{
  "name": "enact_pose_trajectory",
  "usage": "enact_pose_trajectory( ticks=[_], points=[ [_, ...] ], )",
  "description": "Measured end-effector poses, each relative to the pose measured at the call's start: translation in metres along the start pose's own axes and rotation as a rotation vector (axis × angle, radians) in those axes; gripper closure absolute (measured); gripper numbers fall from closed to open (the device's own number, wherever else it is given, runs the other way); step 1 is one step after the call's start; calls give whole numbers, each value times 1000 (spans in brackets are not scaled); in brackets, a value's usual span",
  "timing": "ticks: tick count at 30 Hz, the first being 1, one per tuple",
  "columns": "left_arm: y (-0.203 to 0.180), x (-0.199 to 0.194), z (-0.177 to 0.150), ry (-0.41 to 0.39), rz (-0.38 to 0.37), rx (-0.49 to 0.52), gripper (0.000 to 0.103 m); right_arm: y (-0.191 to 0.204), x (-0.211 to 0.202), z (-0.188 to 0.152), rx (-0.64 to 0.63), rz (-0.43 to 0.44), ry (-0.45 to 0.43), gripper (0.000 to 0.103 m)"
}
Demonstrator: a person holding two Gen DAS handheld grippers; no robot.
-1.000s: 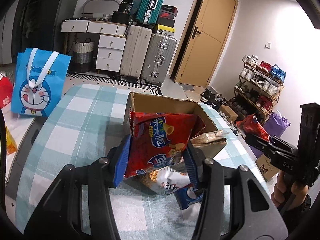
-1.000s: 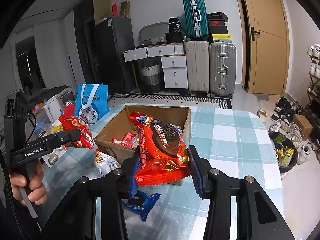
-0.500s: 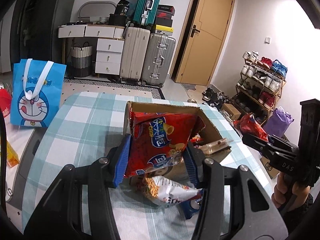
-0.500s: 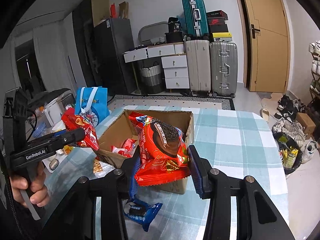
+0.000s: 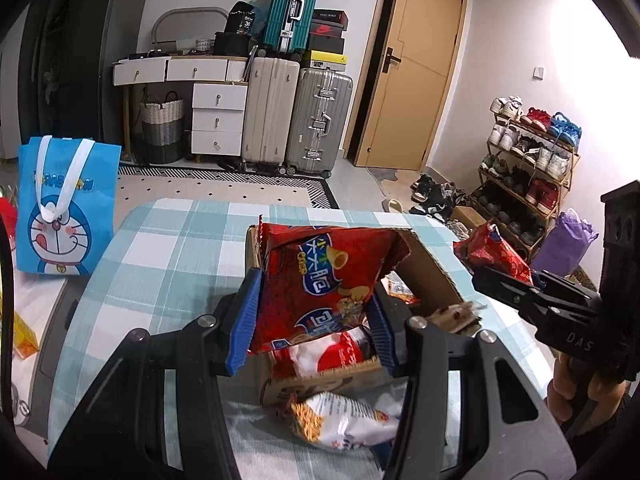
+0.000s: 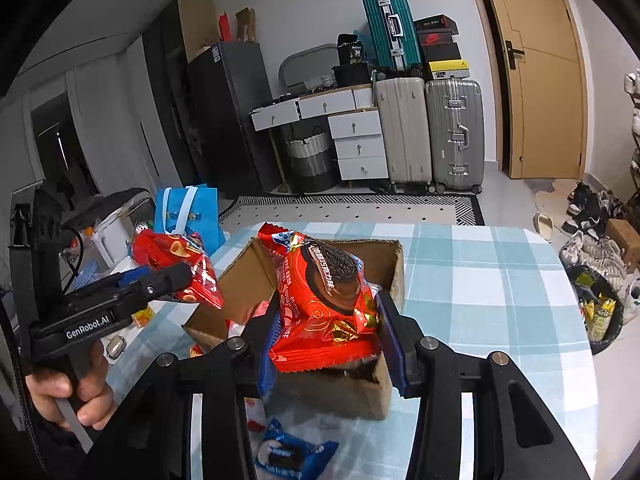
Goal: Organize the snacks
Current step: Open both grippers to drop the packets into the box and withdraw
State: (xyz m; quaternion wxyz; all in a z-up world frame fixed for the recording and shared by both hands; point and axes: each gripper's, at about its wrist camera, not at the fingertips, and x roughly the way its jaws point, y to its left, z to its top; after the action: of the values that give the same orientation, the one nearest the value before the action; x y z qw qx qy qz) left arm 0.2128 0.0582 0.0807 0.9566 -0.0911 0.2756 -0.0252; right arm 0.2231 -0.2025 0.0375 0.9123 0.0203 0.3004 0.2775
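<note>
Tools clamp puffy, crushable packets by their lower halves: left tool (image 5: pixel 310 320) a red chip bag (image 5: pixel 320 280), right tool (image 6: pixel 332 344) a red cookie pack (image 6: pixel 324 304), above the cardboard box (image 6: pixel 394 264).

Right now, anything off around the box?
Yes. The cardboard box has a torn, ragged near rim. Two packets lie outside it on the tablecloth: a white snack bag and a blue cookie packet. Both jaws hold red packets over it.

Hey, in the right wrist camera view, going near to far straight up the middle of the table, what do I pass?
blue cookie packet → red cookie bag held in the right gripper → cardboard box → bare checked tablecloth
</note>
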Motion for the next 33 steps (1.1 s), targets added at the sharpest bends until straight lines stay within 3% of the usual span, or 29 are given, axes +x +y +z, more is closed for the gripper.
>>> enact_pose_trajectory(
  ticks=[6,28,31,33],
  points=[
    [-3,25,3,13,8,7,56,4,17,4,23,10,-35,59],
    [-7,81,-3,86,58,53,55,7,61,4,23,-2,31,59],
    [-6,78,-3,86,64,51,48,10,58,4,6,7,23,57],
    [-3,73,-2,84,69,42,34,12,51,4,-10,1,6,55]
  ],
)
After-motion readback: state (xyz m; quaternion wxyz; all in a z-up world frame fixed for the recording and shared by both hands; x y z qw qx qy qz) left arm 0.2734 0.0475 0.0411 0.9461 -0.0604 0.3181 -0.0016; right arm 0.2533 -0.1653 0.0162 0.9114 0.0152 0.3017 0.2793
